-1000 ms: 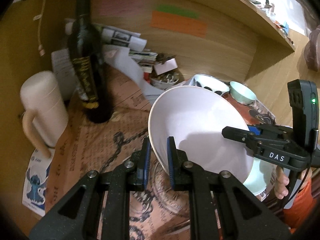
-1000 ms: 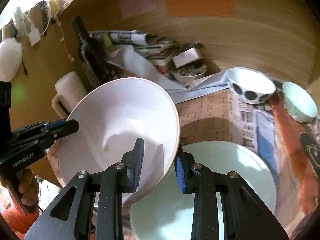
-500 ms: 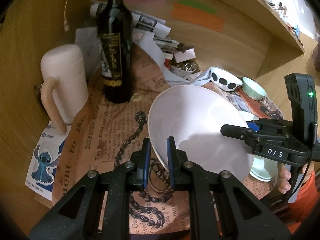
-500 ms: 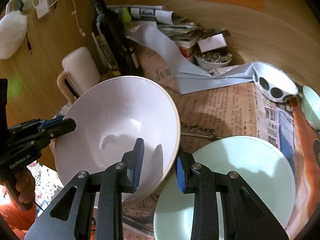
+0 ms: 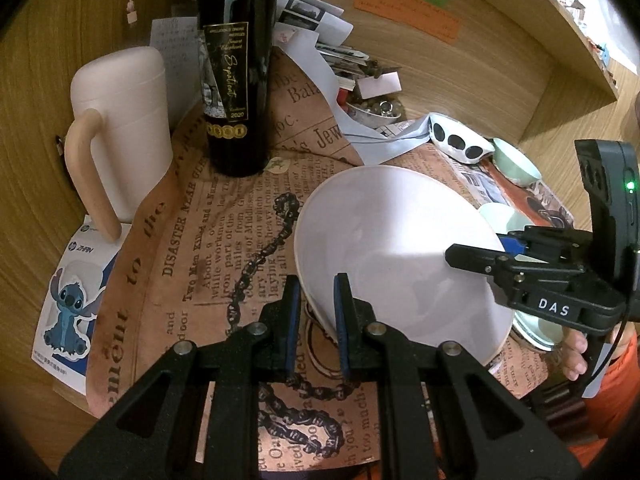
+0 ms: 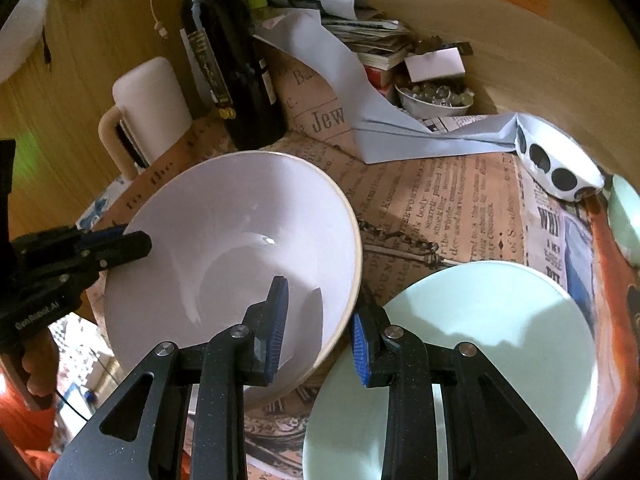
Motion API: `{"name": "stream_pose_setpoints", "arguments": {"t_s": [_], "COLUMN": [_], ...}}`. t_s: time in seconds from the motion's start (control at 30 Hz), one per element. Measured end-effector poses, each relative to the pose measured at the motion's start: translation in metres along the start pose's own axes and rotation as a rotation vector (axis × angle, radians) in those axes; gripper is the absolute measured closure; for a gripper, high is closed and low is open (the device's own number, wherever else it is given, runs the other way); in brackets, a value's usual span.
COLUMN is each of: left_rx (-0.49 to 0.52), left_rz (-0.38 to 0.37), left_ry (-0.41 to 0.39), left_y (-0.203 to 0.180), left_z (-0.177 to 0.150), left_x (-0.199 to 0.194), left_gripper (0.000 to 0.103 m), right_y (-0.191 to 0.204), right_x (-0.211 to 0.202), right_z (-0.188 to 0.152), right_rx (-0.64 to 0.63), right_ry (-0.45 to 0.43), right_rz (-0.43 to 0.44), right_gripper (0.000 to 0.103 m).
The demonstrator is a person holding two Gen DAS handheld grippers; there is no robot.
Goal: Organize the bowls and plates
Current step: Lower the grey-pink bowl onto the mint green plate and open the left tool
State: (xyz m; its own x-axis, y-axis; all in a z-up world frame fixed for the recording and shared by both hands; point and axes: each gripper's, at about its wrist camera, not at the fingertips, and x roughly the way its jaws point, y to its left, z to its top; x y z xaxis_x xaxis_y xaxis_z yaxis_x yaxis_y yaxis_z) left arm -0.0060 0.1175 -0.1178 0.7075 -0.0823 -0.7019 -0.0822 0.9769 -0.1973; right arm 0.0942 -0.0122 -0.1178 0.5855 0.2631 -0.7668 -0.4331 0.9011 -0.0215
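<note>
Lowering the white bowl (image 5: 400, 256) level was advised — left gripper (image 5: 316, 312) clamped on its rim, right gripper (image 6: 316, 328) fingers just loosening astride the opposite rim.

"DISASTER NEAR" heads the newsprint sheet (image 5: 208, 240); "2020" marks the wine bottle (image 5: 236, 68); "DAS" labels the right claw (image 5: 474, 258).

A dark wine bottle (image 5: 238, 68) stands upright at 12 o'clock on the newspaper-print sheet (image 5: 208, 240). At 10 o'clock, just beside the bottle, stands a pale pitcher (image 5: 120, 128) with a handle. A cartoon sticker (image 5: 70, 312) lies at 8 o'clock. Folded papers (image 6: 360, 32) are piled behind the bottle.
</note>
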Motion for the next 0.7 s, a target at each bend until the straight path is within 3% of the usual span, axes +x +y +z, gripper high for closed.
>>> {"name": "stream_pose_setpoints", "arguments": {"t_s": [0.17,0.27,0.37,0.53,0.7], "left_rx": [-0.009,-0.002,0.004,0.042,0.087], "left_rz": [0.000,0.025,0.028,0.028,0.005], "left_ry": [-0.002,-0.050,-0.111,-0.224,-0.294], "left_y": [0.000,0.000,-0.004,-0.021,-0.043], "left_z": [0.000,0.005,0.015,0.036,0.057], "left_x": [0.000,-0.011,-0.027,-0.052,-0.064], "left_gripper": [0.089,0.088,0.078,0.053,0.041], "right_y": [-0.003,-0.008,-0.013,-0.035,-0.064], "right_x": [0.001,-0.007,-0.027,-0.071,-0.101], "right_z": [-0.001,-0.001,0.001,0.006,0.003], "right_rx": [0.006,0.021,0.030,0.062,0.105], "right_ry": [0.007,-0.023,-0.097,-0.230,-0.301], "right_rz": [0.007,0.006,-0.015,-0.084,-0.168], "right_gripper": [0.074,0.074,0.070,0.062,0.061]}}
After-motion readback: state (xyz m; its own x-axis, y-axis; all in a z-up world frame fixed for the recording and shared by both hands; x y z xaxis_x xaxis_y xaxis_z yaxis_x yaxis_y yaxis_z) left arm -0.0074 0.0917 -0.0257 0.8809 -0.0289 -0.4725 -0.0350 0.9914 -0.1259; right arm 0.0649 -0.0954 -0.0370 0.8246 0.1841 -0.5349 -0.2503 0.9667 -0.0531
